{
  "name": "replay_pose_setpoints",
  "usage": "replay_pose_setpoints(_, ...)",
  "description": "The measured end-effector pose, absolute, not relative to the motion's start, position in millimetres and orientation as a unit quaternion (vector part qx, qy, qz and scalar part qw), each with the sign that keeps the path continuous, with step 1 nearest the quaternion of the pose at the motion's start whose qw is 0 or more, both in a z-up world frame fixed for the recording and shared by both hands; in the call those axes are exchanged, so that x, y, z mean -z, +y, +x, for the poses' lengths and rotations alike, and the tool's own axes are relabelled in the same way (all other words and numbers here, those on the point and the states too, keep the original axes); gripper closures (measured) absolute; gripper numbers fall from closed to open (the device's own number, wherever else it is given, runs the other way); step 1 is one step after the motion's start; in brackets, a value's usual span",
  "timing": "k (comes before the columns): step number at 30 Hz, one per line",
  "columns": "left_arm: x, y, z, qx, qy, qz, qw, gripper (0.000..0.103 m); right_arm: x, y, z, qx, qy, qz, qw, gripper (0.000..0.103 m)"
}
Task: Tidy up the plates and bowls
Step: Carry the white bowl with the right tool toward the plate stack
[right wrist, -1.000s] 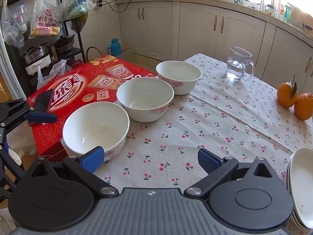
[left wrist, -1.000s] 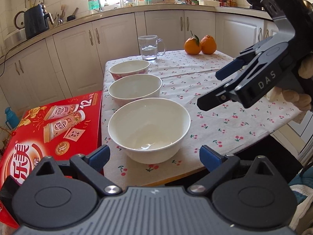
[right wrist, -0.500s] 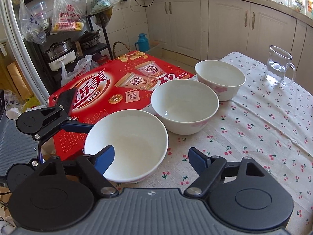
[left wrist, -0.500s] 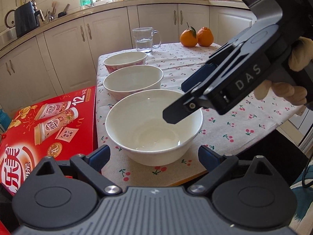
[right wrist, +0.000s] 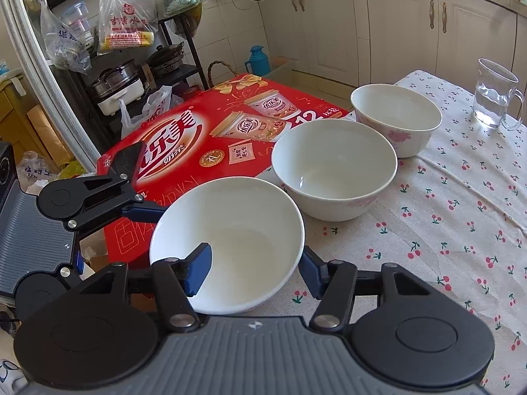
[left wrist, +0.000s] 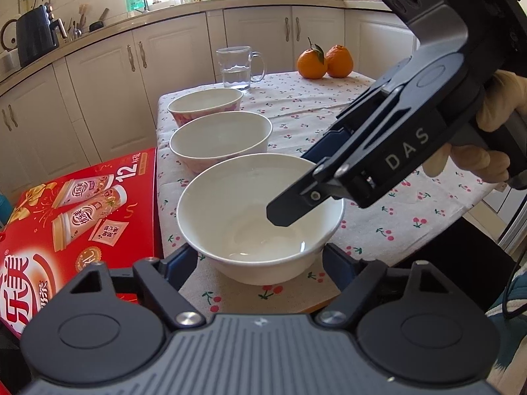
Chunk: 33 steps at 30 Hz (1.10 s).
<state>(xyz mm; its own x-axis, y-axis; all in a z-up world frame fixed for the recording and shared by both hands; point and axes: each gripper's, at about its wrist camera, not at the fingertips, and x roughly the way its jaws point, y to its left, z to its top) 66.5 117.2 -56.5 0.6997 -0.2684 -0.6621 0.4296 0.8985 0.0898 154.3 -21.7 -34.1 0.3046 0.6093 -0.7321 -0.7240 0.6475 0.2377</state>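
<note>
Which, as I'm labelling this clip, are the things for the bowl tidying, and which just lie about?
For the job: near bowl, middle bowl, far bowl, right gripper shut on the near bowl, left gripper closing around it.
Lying about: glass mug, oranges, red box.

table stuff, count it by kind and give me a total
bowls: 3 (near, middle, far)
oranges: 2 (left, right)
glass mugs: 1
total: 6
</note>
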Motion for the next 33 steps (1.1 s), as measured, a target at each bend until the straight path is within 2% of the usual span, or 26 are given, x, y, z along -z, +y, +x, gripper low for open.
replay_pose_setpoints(15, 47.1, 103.5, 67.7, 0.207, 0.33, 0.135, 0.911, 0.021, 28.5, -33.7, 148.9, -0.407, 0.414, -0.071, 0.811, 0.04)
replay_pose_setpoints(33, 46.5, 22.9, 98.1, 0.307, 0.311, 0.148, 0.887, 0.021, 19.3, -124.8, 139.5, -0.317, 0.41, -0.056, 0.853, 0.04)
